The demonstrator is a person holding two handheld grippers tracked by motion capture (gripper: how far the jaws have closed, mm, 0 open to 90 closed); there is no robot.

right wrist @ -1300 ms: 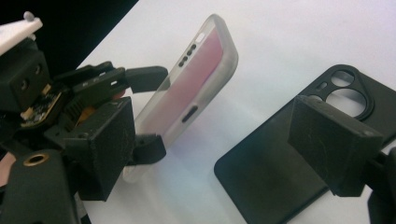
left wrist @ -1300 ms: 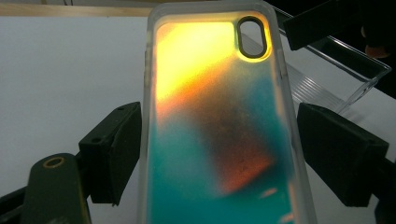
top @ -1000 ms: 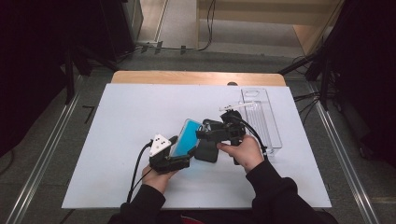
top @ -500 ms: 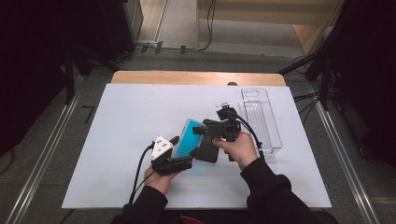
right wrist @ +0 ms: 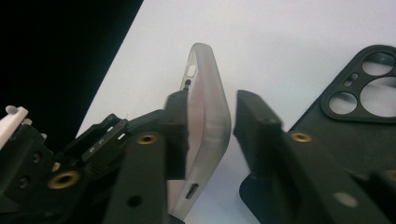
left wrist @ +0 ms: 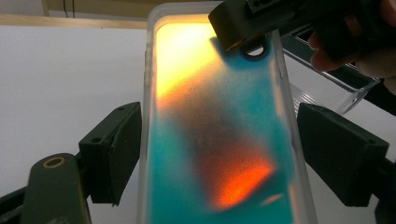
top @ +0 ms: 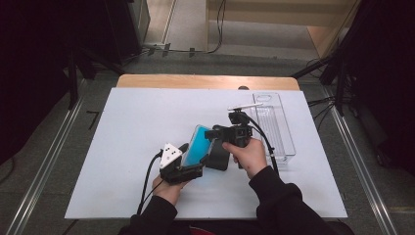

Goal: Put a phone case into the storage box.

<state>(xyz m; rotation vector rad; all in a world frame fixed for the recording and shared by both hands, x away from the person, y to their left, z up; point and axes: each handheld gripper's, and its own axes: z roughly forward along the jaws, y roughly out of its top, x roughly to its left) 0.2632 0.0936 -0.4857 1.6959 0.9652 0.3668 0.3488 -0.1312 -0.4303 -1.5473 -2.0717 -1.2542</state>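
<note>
A phone in a frosted clear case (top: pixel 195 147), its screen glowing teal and orange (left wrist: pixel 219 140), is held tilted above the white tabletop. My left gripper (top: pixel 192 165) is shut across its width near the lower end, one pad on each long side (left wrist: pixel 116 149). My right gripper (top: pixel 211 134) reaches in from the right to the phone's top end. Its jaws have just been closing around the case's rim (right wrist: pixel 212 130). One pad (right wrist: pixel 175 121) lies against the case, and a thin sliver of white still shows at the other pad (right wrist: pixel 252 121). A black phone case (top: pixel 219 157) lies under the right gripper.
A clear plastic tray (top: pixel 274 127) stands on the white tabletop (top: pixel 122 122) to the right of my right hand. The black case's camera cut-outs (right wrist: pixel 369 88) show beside the right jaw. The table's wooden edge (top: pixel 195 81) runs along the far side.
The right gripper has shifted a little toward the phone's top end and its jaws have narrowed around the case's rim. The left gripper and the phone have kept still.
</note>
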